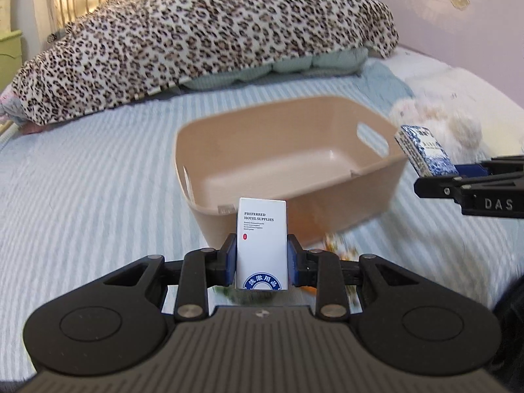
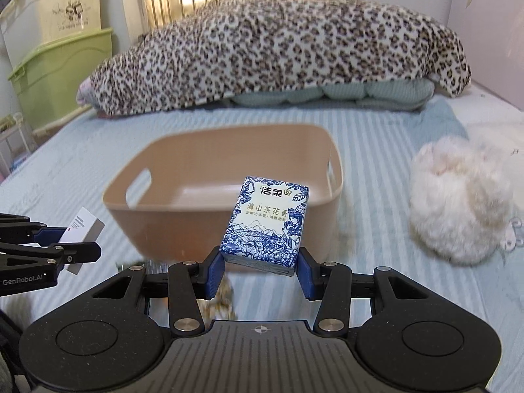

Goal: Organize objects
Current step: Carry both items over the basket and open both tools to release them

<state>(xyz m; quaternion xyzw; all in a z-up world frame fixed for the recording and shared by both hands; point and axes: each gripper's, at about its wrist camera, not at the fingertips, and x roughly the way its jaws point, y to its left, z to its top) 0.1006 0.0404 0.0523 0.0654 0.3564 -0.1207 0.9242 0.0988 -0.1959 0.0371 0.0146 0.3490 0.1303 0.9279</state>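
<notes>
My left gripper (image 1: 261, 258) is clamped on a white hotel-supplies box (image 1: 261, 244), held upright at lower centre of its frame, blue pads (image 1: 231, 258) pressing both narrow sides. My right gripper (image 2: 260, 270) grips a blue-and-white tissue pack (image 2: 266, 224), tilted slightly, at the centre of its view. Each tool shows in the other's camera: the right one at the right edge, the left one at the lower left. Just beyond both sits the tan plastic bin (image 1: 330, 206), open, with handle cutouts, on the striped blue bedsheet (image 1: 98, 180). A fluffy white plush (image 2: 458, 203) lies right of the bin. Across the upper frame stretches a leopard-print blanket (image 1: 203, 39).
</notes>
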